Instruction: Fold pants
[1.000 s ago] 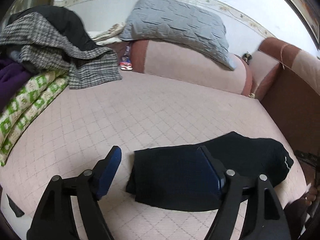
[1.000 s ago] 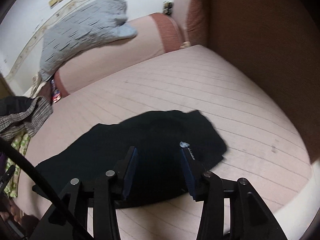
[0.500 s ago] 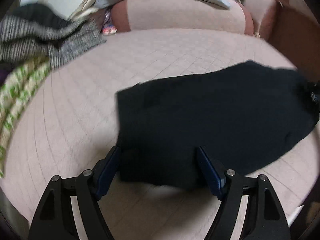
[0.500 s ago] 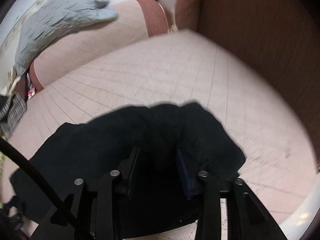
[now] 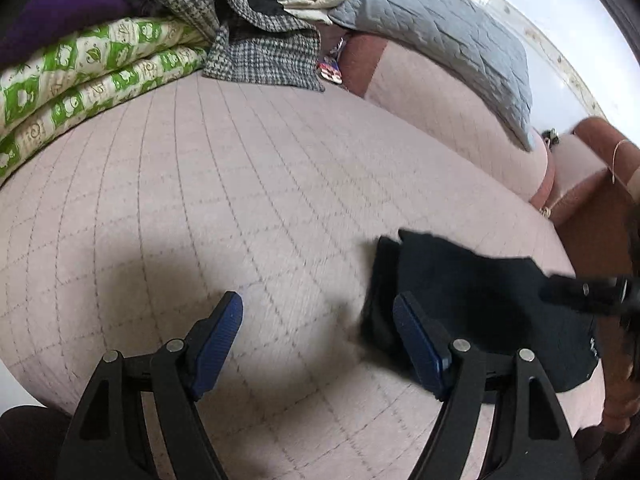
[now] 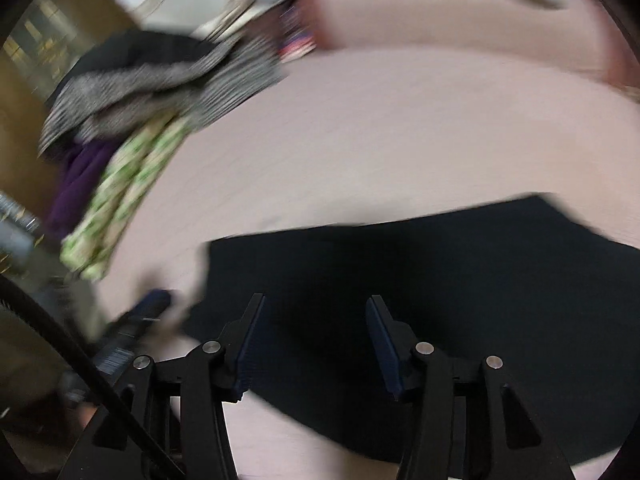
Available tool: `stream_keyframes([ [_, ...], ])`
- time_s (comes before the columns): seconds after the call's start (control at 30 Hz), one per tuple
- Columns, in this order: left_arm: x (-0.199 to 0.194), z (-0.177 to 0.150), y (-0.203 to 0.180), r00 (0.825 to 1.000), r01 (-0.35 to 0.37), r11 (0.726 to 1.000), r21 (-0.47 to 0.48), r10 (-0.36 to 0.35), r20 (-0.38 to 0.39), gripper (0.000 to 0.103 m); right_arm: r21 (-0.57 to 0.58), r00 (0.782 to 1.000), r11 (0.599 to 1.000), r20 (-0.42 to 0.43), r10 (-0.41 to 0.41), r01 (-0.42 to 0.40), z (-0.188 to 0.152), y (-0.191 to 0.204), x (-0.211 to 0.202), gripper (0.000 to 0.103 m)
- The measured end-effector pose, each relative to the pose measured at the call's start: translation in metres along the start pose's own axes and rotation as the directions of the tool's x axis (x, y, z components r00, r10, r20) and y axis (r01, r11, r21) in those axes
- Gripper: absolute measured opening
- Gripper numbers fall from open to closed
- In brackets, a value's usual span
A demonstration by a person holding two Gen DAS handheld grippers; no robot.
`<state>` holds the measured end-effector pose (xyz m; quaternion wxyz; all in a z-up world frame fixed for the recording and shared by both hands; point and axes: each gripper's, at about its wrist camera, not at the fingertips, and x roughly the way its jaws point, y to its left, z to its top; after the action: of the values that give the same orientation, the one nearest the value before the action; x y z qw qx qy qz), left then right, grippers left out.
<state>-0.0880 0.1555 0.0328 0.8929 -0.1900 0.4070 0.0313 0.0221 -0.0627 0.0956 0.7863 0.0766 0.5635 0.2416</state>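
Observation:
The black pants (image 5: 480,300) lie folded into a compact block on the pink quilted bed (image 5: 200,200). In the left wrist view my left gripper (image 5: 318,320) is open and empty, over bare bed just left of the pants' edge. The right gripper shows at the far right of that view (image 5: 588,292), over the pants. In the blurred right wrist view the pants (image 6: 440,280) fill the lower middle, and my right gripper (image 6: 314,320) is open just above them, holding nothing. The left gripper shows as a blur at that view's lower left (image 6: 136,320).
A pile of clothes sits at the bed's far left: a green-patterned quilt (image 5: 80,76), a checked garment (image 5: 248,40) and a purple cloth (image 5: 60,12). A grey pillow (image 5: 440,28) leans on the pink bolster (image 5: 440,120). A brown headboard (image 5: 600,224) stands at right.
Both grippers have pulled back from the pants. The left one swung left over bare bed. The right one turned left, facing the clothes pile. The pants lie still.

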Motion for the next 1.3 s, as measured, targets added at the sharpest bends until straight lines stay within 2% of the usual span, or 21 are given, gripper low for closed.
stream_keyframes([
  [0.03,-0.001,-0.003,0.000,1.000,0.007,1.000,-0.005,-0.007,0.002,0.077,-0.015,0.997,0.999,-0.056,0.045,-0.046,0.010,0.020,0.018,0.058],
  [0.1,-0.003,-0.003,0.003,1.000,0.026,1.000,-0.015,-0.026,0.006,0.077,-0.030,0.990,0.997,-0.119,0.072,-0.076,0.021,0.039,0.041,0.061],
  [0.13,-0.003,-0.001,0.003,1.000,0.029,0.999,-0.019,-0.029,0.008,0.077,-0.038,0.988,0.997,-0.145,0.061,-0.067,0.028,0.050,0.054,0.061],
  [0.23,-0.004,-0.003,0.007,0.999,0.052,0.998,-0.037,-0.051,0.004,0.077,-0.085,0.980,0.996,-0.194,-0.038,0.022,0.046,0.075,0.086,0.061],
  [0.3,-0.006,-0.005,0.009,0.998,0.059,0.997,-0.041,-0.058,0.007,0.077,-0.090,0.962,0.990,-0.239,-0.131,0.112,0.053,0.086,0.110,0.062],
  [0.37,-0.006,-0.004,0.010,0.998,0.064,0.997,-0.042,-0.063,0.006,0.077,-0.079,0.942,0.984,-0.285,-0.178,0.162,0.058,0.087,0.126,0.064],
  [0.4,-0.006,-0.004,0.011,0.998,0.070,0.997,-0.045,-0.070,0.005,0.077,-0.073,0.929,0.979,-0.310,-0.202,0.189,0.060,0.090,0.137,0.069],
  [0.5,-0.006,-0.008,0.009,0.997,0.083,0.996,-0.042,-0.083,0.000,0.077,-0.078,0.896,0.968,-0.368,-0.249,0.237,0.066,0.093,0.157,0.083],
  [0.6,-0.005,-0.010,0.003,0.995,0.098,0.995,-0.024,-0.098,-0.007,0.077,-0.143,0.859,0.951,-0.407,-0.309,0.275,0.067,0.102,0.168,0.086],
  [0.67,-0.002,-0.011,-0.002,0.992,0.125,0.992,-0.014,-0.125,-0.019,0.077,-0.204,0.845,0.935,-0.404,-0.350,0.290,0.064,0.108,0.170,0.081],
  [0.73,0.001,-0.014,-0.009,0.984,0.176,0.984,-0.007,-0.176,-0.036,0.077,-0.227,0.841,0.923,-0.387,-0.378,0.310,0.063,0.108,0.167,0.064],
  [0.77,0.003,-0.015,-0.013,0.980,0.192,0.981,-0.004,-0.192,-0.045,0.077,-0.238,0.839,0.916,-0.375,-0.393,0.323,0.063,0.106,0.163,0.048],
  [0.8,0.006,-0.017,-0.017,0.981,0.190,0.982,0.003,-0.190,-0.048,0.077,-0.237,0.840,0.915,-0.370,-0.396,0.326,0.063,0.102,0.159,0.033],
  [0.83,0.008,-0.019,-0.023,0.984,0.175,0.984,0.026,-0.174,-0.045,0.077,-0.232,0.843,0.916,-0.365,-0.395,0.328,0.064,0.098,0.154,0.029],
  [0.9,0.012,-0.020,-0.035,0.981,0.188,0.980,0.070,-0.184,-0.061,0.044,-0.207,0.862,0.933,-0.364,-0.352,0.293,0.061,0.083,0.137,0.024],
  [0.93,0.018,-0.020,-0.042,0.971,0.224,0.972,0.074,-0.216,-0.105,0.015,-0.198,0.871,0.939,-0.358,-0.336,0.280,0.060,0.079,0.129,0.023],
  [1.03,0.014,-0.021,-0.053,0.969,0.233,0.970,0.077,-0.224,-0.103,0.015,-0.175,0.898,0.955,-0.335,-0.285,0.238,0.059,0.065,0.102,0.021],
  [1.17,0.004,-0.018,-0.070,0.954,0.286,0.957,0.050,-0.280,-0.105,0.015,-0.137,0.933,0.971,-0.280,-0.228,0.196,0.053,0.039,0.055,0.021],
  [1.3,0.002,-0.020,-0.103,0.935,0.339,0.939,0.062,-0.328,-0.135,0.015,-0.077,0.951,0.981,-0.242,-0.192,0.178,0.045,0.003,0.021,0.021],
])
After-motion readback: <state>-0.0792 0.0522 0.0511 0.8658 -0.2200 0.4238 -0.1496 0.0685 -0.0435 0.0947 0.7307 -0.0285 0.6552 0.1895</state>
